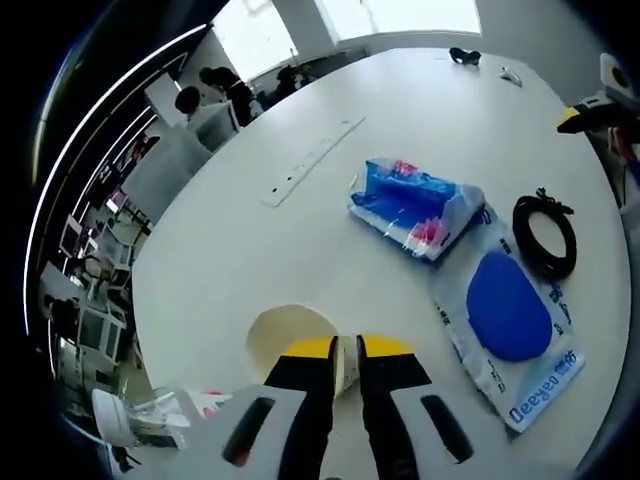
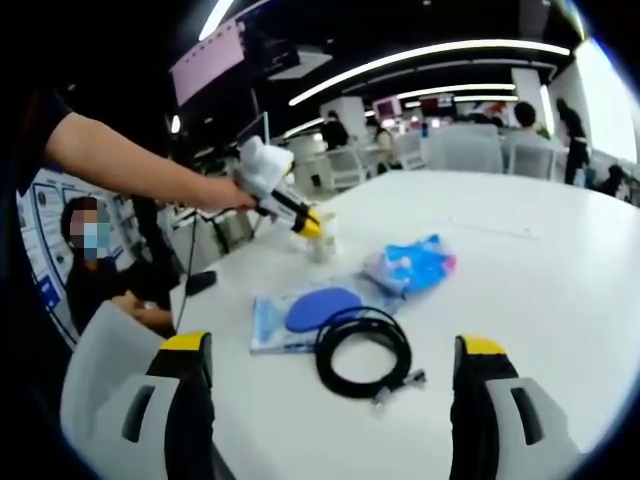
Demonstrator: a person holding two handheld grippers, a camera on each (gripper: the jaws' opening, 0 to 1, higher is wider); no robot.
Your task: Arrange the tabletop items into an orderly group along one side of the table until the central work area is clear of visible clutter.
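Cup [image 1: 285, 338], a white paper one, sits on the round white table [image 1: 300, 250] at about 6 o'clock in the left gripper view, its rim pinched between the nearly closed yellow-tipped jaws of the left gripper [image 1: 346, 362]. At 3 o'clock from the cup lies a clear bag holding a blue oval item [image 1: 510, 320], and just beyond that, at 2 o'clock, a coiled black cable [image 1: 545, 235]. A crumpled blue and white plastic bag [image 1: 418, 205] rests near the table's middle, at 1 o'clock from the cup. A long white strip [image 1: 312, 160] lies farther out at 12 o'clock.

In the right gripper view, the right gripper [image 2: 330, 385] has its jaws spread wide with nothing between them, above the table edge. The black cable [image 2: 362, 350] lies just ahead of it at 12 o'clock, touching the clear bag [image 2: 300, 315] at 11 o'clock. The crumpled bag [image 2: 412, 265] sits beyond, at 1 o'clock. Farther off, a person's hand [image 2: 215, 192] holds the left gripper [image 2: 310, 226] over the cup [image 2: 321, 243].
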